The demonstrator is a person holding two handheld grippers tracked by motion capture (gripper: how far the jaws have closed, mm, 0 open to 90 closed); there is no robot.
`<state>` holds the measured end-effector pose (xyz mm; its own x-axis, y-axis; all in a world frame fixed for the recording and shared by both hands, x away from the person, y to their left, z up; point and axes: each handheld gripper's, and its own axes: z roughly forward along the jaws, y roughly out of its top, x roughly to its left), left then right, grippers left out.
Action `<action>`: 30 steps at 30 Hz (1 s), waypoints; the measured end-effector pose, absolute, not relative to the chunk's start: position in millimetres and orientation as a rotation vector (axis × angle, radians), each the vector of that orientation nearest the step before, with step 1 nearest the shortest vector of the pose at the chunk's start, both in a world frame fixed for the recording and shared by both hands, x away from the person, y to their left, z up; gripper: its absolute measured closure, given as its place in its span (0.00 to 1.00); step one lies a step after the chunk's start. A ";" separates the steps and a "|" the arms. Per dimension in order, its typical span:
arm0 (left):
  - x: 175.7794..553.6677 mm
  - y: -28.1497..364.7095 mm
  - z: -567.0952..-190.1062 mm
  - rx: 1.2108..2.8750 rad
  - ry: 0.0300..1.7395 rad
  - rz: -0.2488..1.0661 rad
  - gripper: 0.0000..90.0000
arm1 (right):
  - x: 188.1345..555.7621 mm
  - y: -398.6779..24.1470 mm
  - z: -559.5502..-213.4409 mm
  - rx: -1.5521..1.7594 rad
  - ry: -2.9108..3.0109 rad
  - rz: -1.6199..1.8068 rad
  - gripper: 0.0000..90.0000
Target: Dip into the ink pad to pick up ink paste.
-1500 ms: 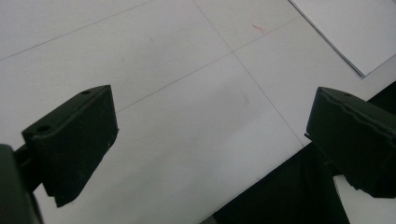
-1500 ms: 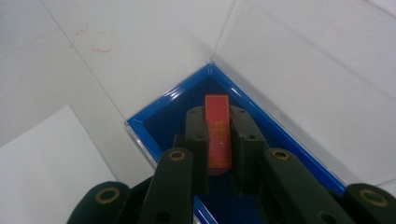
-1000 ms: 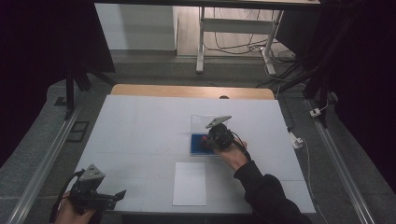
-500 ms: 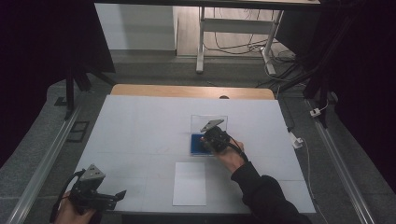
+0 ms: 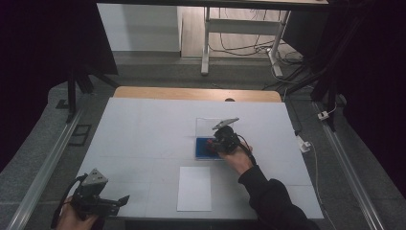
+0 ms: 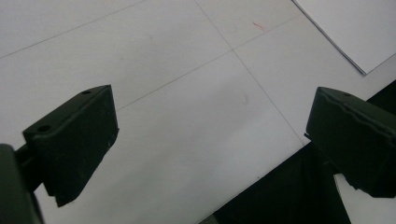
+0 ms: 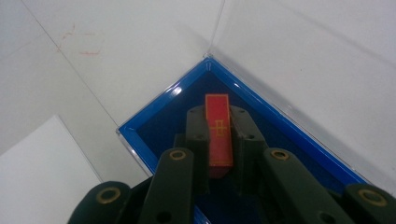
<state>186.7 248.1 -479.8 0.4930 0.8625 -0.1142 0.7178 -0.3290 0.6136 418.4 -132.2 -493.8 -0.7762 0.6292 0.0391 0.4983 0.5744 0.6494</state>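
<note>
White table [image 5: 143, 129]; right gripper [image 7: 219, 140] clamps red block [image 7: 218, 128], gold cross mark, over blue tray [image 7: 154, 116]; left gripper [image 6: 210, 135] open

Lab: rig frame [image 5: 72, 86], floor cables [image 5: 239, 45]

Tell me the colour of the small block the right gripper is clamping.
Red with thin gold markings: the small block, held over the blue tray. The right gripper view shows it best.

Right tool [image 7: 219, 140] clamped on a red block [image 7: 219, 133], over the blue tray [image 7: 154, 121] on the white tabletop [image 7: 93, 70].
</note>
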 end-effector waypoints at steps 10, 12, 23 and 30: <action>186.6 248.0 -479.8 2.134 1.294 0.312 0.03 | 403.8 -115.0 -491.8 0.792 2.559 0.830 0.89; 186.5 247.9 -479.8 2.134 1.293 0.313 0.03 | 408.7 -120.9 -492.2 0.844 2.574 0.885 0.89; 186.6 248.0 -479.7 2.133 1.293 0.312 0.03 | 414.0 -130.0 -488.2 0.921 2.587 0.970 0.89; 186.5 247.9 -479.7 2.133 1.291 0.312 0.03 | 416.6 -142.8 -476.6 0.932 2.539 0.984 0.89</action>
<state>186.5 247.9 -479.7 0.4948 0.8619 -0.1112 0.7157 -0.3316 0.6146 416.6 -142.8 -476.6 -0.7593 0.6507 -0.0120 0.4728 0.5641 0.6769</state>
